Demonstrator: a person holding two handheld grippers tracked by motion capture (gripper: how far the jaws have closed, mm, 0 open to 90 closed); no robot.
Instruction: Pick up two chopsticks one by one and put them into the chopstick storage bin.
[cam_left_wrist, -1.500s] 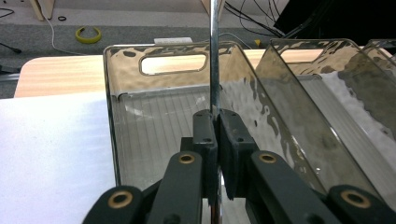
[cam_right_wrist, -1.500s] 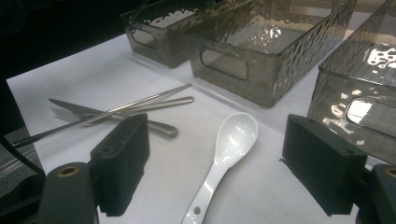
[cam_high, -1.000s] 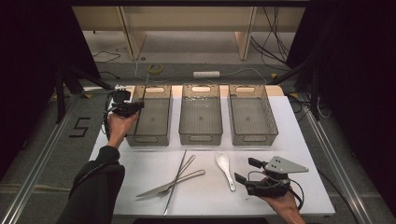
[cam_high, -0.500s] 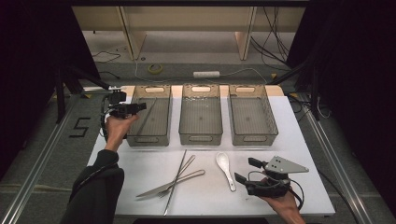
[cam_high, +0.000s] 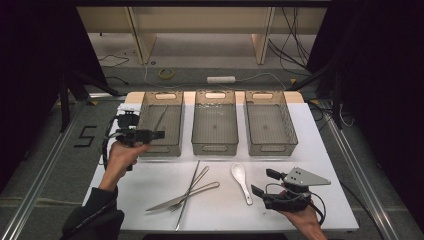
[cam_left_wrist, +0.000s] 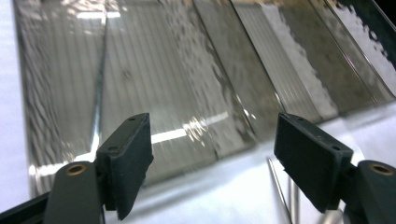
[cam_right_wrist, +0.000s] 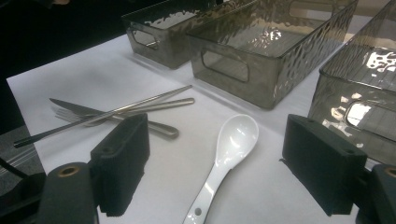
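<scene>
High view showing both tongs (cam_high: 156, 134) (cam_high: 263, 182) gaping empty over the bench (cam_high: 280, 210), the right nearing a slippery, breakable spoon (cam_high: 241, 180), best pinched mid-handle.

Left hand-held gripper (cam_high: 159, 134) just opened, empty — right hand-held gripper (cam_high: 265, 182) open, low

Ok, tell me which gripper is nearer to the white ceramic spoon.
Right. The right gripper sits just beside the white ceramic spoon, fingers open toward it. The left gripper is across the table, at the near edge of the leftmost clear grey plastic bin.
</scene>
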